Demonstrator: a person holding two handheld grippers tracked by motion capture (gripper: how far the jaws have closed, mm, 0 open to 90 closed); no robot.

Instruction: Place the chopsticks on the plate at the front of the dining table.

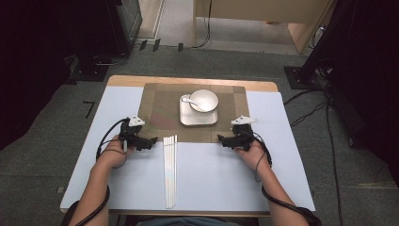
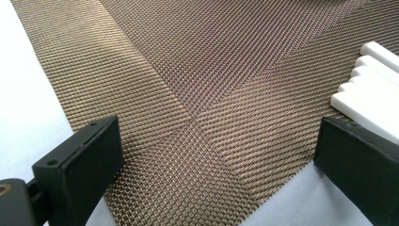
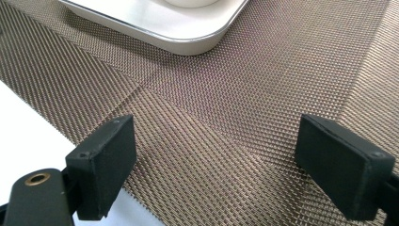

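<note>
Place setting in progress by the look of it: a brown woven placemat (image 1: 162,110) lies at the upper middle of the high view on the white-topped bench (image 1: 282,160), and on it sits a square silver metal tray (image 1: 186,118) carrying a white ceramic bowl (image 1: 205,99) with a white spoon (image 1: 187,99) resting in it. A bundle of long white chopsticks (image 1: 170,172) lies lengthwise at centre frame, its far tips just over the mat's near edge, probably parked there so either hand can grab them.

The left gripper (image 1: 151,141) sits just left of the chopstick tips, jaws spread wide with nothing between them; in the left gripper view the stick ends (image 2: 371,77) poke in at the right edge. The right gripper (image 1: 222,139) mirrors it at the mat's lower right corner, also wide open and holding nothing, with the tray's corner (image 3: 188,35) ahead of it.

Plenty of bare bench on both sides and toward the bottom of the frame.
</note>
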